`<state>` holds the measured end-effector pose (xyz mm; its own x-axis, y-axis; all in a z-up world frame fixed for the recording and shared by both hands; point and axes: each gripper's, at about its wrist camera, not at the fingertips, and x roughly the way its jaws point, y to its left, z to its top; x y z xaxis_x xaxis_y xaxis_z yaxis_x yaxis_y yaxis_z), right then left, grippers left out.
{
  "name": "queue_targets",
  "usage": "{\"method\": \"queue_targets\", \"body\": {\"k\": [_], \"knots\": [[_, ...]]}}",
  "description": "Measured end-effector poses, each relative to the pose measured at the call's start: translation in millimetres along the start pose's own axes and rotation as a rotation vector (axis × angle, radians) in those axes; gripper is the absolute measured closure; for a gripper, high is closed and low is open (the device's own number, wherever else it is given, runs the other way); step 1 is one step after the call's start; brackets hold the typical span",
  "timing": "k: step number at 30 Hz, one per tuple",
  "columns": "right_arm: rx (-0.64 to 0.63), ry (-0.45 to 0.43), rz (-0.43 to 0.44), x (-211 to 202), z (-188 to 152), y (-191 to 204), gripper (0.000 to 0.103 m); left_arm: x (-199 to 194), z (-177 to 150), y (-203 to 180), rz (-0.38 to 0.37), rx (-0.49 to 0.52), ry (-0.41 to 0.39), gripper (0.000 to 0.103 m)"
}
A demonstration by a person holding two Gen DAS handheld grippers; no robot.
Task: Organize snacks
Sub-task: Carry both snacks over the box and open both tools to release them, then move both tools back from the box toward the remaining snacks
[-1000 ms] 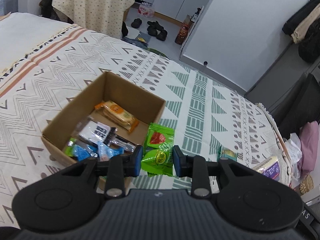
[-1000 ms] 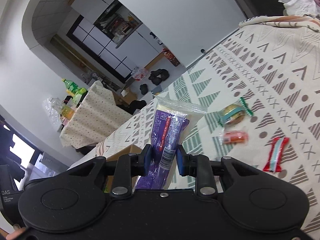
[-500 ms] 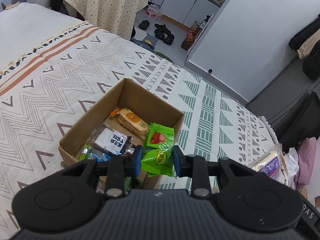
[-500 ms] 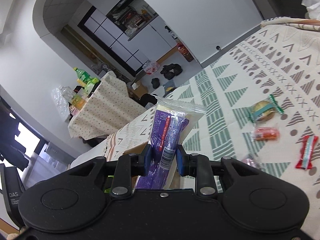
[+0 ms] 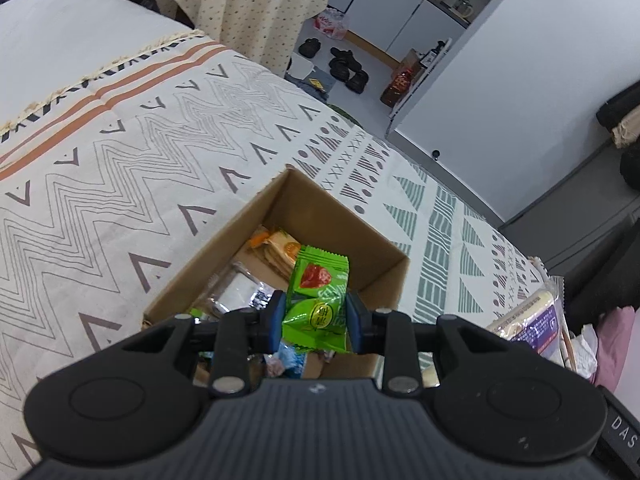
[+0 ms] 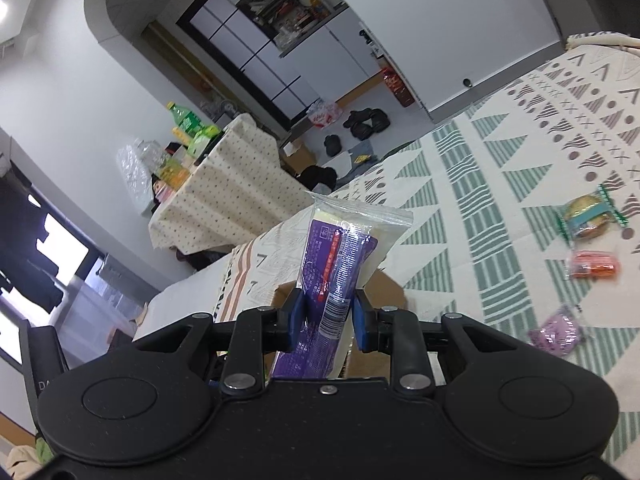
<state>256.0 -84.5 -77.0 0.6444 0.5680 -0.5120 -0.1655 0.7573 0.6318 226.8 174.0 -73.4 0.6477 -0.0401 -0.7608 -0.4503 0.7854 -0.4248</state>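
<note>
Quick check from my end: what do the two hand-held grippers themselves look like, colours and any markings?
Both look alike: the left hand-held gripper and right hand-held gripper have matte black bodies with ribbed tops, round side discs, silver pivot screws and blue finger pads. No cables or sleeves show.

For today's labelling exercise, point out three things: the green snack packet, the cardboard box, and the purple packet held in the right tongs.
green snack packet (image 5: pixel 316 304): left wrist view, on its front, between the fingers.
cardboard box (image 5: pixel 336 216): left wrist view, on its far inner wall.
purple packet (image 6: pixel 340 256): right wrist view, on its printed purple middle.

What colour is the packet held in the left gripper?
Bright green with a red picture near its top; the green packet shows best in the left wrist view.
</note>
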Motion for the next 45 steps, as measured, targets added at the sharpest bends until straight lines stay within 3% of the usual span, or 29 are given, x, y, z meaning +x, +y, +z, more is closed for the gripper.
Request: {"method": "queue_targets", "body": {"k": [8, 12, 20, 25, 29, 37, 42, 45], "knots": [[-0.02, 0.044, -0.008, 30, -7, 13, 0.077, 18, 9, 12, 0.004, -0.018, 0.025, 0.072], [-0.041, 0.069, -0.015, 44, -10, 20, 0.077, 25, 10, 16, 0.033, -0.018, 0.029, 0.067], [-0.095, 0.076, -0.038, 60, -6, 31, 0.073, 20, 6, 22, 0.048, -0.035, 0.034, 0.045], [-0.064, 0.052, -0.042, 44, -4, 18, 0.052, 17, 0, 16, 0.059, -0.023, 0.031, 0.036], [-0.048, 0.033, -0.06, 25, -4, 3, 0.045, 17, -7, 6, 0.073, -0.002, 0.047, 0.025], [-0.06, 0.0, -0.102, -11, -2, -23, 0.019, 12, -27, -21, 0.073, 0.052, 0.067, 0.017], [-0.07, -0.034, -0.151, -37, -2, -42, 0.007, 7, -43, -38, 0.059, 0.084, 0.049, 0.001], [-0.069, -0.049, -0.154, -54, -1, -57, 0.002, 6, -51, -51, 0.054, 0.112, 0.046, 0.0]]}}
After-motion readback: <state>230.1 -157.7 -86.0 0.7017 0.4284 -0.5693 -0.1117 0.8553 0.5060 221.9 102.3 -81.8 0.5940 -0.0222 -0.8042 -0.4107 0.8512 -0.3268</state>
